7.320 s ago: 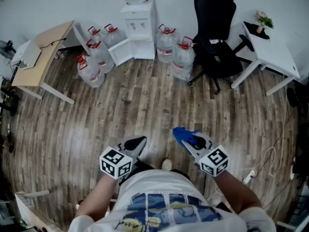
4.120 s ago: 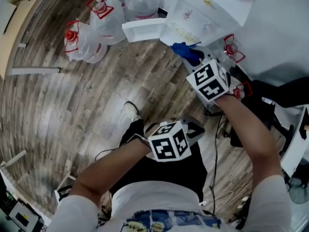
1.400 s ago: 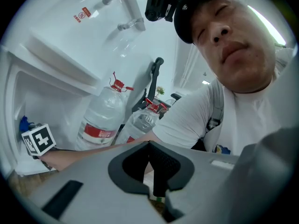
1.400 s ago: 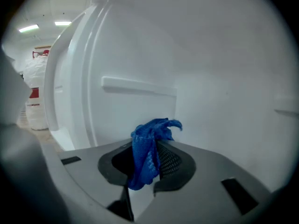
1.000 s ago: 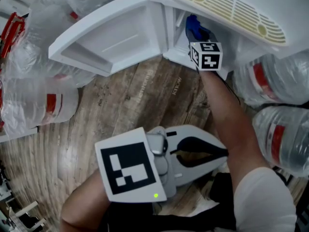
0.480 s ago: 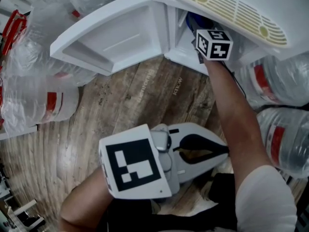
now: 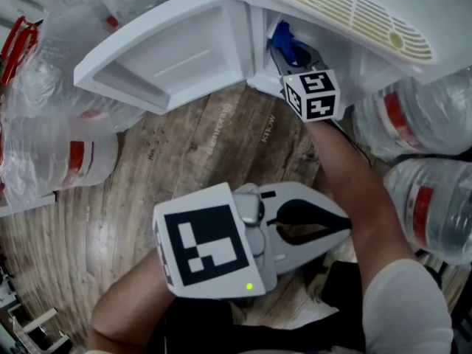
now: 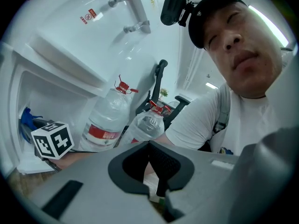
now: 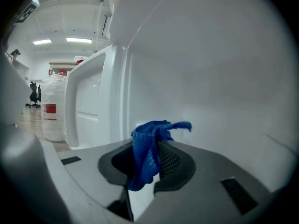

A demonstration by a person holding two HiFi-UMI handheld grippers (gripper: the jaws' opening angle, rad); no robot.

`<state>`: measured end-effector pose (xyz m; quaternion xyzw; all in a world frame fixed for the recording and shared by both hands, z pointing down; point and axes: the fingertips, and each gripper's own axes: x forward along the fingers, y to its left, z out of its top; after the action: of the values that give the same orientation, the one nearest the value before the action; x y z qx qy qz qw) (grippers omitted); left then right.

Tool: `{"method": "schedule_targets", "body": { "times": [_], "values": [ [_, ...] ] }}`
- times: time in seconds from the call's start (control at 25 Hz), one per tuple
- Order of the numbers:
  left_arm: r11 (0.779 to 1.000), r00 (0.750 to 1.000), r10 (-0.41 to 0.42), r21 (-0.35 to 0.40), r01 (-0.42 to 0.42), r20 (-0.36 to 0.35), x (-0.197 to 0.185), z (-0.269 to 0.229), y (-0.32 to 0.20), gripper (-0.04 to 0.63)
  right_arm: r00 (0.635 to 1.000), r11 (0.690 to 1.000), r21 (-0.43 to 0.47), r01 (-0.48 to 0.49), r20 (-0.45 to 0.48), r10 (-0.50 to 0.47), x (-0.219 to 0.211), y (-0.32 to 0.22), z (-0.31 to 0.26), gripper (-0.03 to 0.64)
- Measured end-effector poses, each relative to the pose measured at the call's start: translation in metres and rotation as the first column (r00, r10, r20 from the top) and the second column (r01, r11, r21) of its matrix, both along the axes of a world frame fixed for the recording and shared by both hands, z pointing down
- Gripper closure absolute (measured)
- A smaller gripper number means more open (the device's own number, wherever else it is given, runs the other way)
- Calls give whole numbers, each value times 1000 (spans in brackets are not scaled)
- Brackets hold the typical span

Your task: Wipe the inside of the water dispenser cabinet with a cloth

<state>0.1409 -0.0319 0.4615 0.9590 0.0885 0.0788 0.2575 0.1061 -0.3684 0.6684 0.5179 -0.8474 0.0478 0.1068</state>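
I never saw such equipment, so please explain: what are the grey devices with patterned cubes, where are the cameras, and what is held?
No robot here: a person holds a two-jaw gripper in each hand. The head view looks down from the person's head; the other two come from a camera on each gripper. The right gripper is shut on a blue cloth, reaching into the open white cabinet. The left gripper is shut, empty, near the body. Water bottles stand on the wooden floor.
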Motion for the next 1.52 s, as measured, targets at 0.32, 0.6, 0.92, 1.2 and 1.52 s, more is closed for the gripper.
{"method": "schedule_targets", "body": {
  "times": [0.32,0.6,0.92,1.2,1.52],
  "values": [
    [1000,1000,-4,0,4,7,-6,1,0,595,994,992,65,-110,23,109,46,-38,-45,532],
    [1000,1000,-1,8,1,10,-8,2,3,595,1000,995,92,-24,-15,26,25,-48,-62,532],
    [999,999,32,14,-32,-22,-2,-8,9,595,999,994,108,37,-14,-36,-2,-5,-60,532],
    [998,998,61,10,-61,-32,-2,-9,15,595,994,987,118,106,-25,-104,-6,25,-62,532],
    [997,997,68,24,-68,-21,-12,-7,20,595,998,987,147,-64,-13,66,32,-25,-89,532]
  ]
}}
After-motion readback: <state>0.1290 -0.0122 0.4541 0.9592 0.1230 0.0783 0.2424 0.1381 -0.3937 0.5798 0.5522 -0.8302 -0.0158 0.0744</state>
